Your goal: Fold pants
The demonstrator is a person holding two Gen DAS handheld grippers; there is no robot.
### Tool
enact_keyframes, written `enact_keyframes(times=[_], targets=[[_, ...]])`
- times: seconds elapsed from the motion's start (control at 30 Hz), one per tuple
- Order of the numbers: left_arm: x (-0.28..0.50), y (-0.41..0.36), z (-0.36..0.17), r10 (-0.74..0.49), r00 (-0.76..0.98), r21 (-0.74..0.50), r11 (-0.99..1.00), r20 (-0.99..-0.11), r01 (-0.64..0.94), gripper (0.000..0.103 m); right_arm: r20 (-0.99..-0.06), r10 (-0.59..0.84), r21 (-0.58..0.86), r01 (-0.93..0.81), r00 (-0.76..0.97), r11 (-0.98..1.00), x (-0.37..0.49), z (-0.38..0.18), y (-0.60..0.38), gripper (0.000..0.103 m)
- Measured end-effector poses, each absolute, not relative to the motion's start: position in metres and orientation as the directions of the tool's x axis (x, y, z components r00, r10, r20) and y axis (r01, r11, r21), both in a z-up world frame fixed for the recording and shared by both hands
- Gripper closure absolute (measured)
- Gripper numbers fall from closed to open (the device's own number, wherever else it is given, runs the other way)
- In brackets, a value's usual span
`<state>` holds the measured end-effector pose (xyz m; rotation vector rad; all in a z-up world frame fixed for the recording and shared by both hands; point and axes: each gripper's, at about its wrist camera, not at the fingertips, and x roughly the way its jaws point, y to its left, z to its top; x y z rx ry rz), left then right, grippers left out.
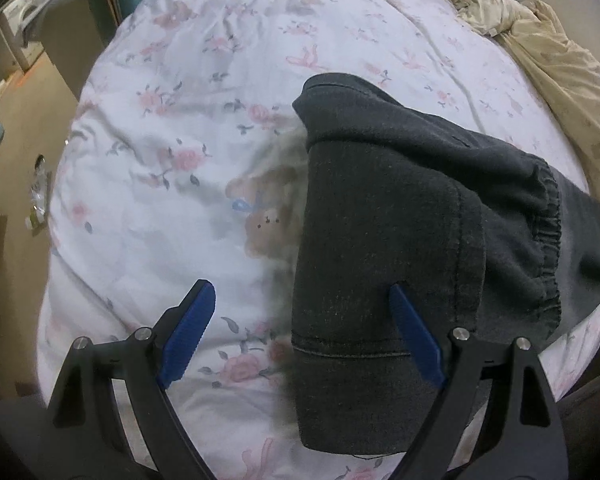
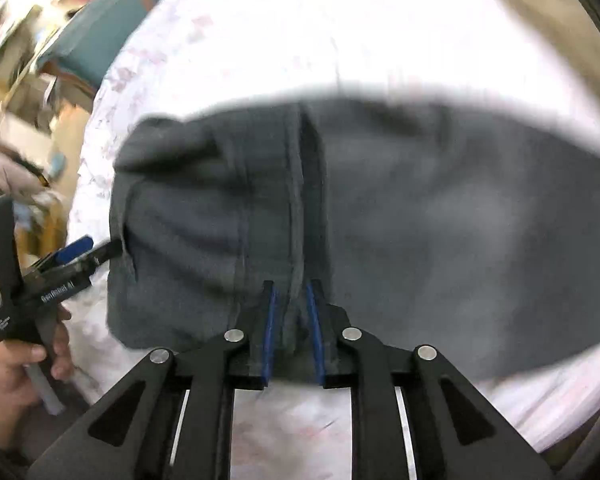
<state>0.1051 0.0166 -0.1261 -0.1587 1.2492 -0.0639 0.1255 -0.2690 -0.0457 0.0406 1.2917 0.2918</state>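
Dark grey pants (image 1: 380,220), folded, lie on a floral bedsheet (image 1: 160,120), with the elastic waistband to the right. My left gripper (image 1: 300,286) hangs open just above them. Its right finger is over the pants and its left finger over the bare sheet, with the pants' left edge between them. In the right wrist view the pants (image 2: 440,220) fill the middle. My right gripper (image 2: 290,286) is nearly closed, and its blue pads pinch a raised ridge of the cloth. The left gripper (image 2: 80,252) shows at that view's left edge, held by a hand (image 2: 12,364).
A crumpled beige blanket (image 1: 540,52) lies at the bed's far right. A cartoon print (image 1: 266,220) on the sheet sits just left of the pants. Floor and cluttered furniture (image 1: 16,120) border the bed on the left. The right wrist view is blurred.
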Motion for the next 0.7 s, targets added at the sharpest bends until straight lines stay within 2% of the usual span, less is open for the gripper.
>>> enact_keyframes(times=[0.03,0.1,0.17,0.2,0.23,0.4,0.43,0.47,0.5,0.63,0.7], targets=[[0.104,0.018,-0.127,-0.146,0.312,-0.169,0.985,-0.939,-0.046,0.016,-0.929,0.261,0.204,-0.229,0.261,0.952,0.136,-0.035,-0.261,0.053],[0.103,0.021,-0.129,-0.166,0.299,-0.192,0.98,-0.94,-0.058,0.016,-0.892,0.365,0.283,-0.3,0.266,0.911,0.166,-0.02,-0.238,0.019],[0.102,0.022,-0.132,-0.179,0.29,-0.206,0.976,-0.94,-0.066,0.016,-0.859,0.456,0.36,-0.36,0.231,0.86,0.199,-0.023,-0.211,0.022],[0.102,0.022,-0.134,-0.183,0.281,-0.21,0.976,-0.942,-0.066,0.016,-0.853,0.481,0.386,-0.379,0.2,0.841,0.215,-0.032,-0.196,0.03],[0.102,0.022,-0.136,-0.185,0.276,-0.21,0.976,-0.943,-0.065,0.016,-0.859,0.483,0.386,-0.402,0.172,0.83,0.229,-0.044,-0.18,0.044],[0.104,0.021,-0.144,-0.191,0.25,-0.211,0.976,-0.949,-0.055,0.016,-0.925,0.378,0.343,-0.489,-0.029,0.802,0.26,-0.117,-0.13,0.045],[0.104,0.022,-0.147,-0.192,0.24,-0.211,0.976,-0.951,-0.055,0.016,-0.93,0.364,0.338,-0.523,-0.055,0.783,0.256,-0.126,-0.124,0.066],[0.104,0.022,-0.149,-0.194,0.232,-0.213,0.975,-0.953,-0.058,0.016,-0.935,0.352,0.315,-0.57,-0.048,0.759,0.25,-0.126,-0.119,0.093],[0.104,0.022,-0.151,-0.199,0.223,-0.217,0.974,-0.954,-0.062,0.016,-0.939,0.344,0.289,-0.586,-0.02,0.757,0.248,-0.121,-0.119,0.101],[0.103,0.016,-0.156,-0.194,0.209,-0.207,0.977,-0.958,-0.041,0.016,-0.901,0.418,0.278,-0.584,0.117,0.763,0.26,-0.078,-0.132,0.102],[0.102,0.013,-0.158,-0.193,0.2,-0.202,0.979,-0.96,-0.022,0.016,-0.901,0.397,0.244,-0.551,0.177,0.798,0.277,-0.073,-0.145,0.103]])
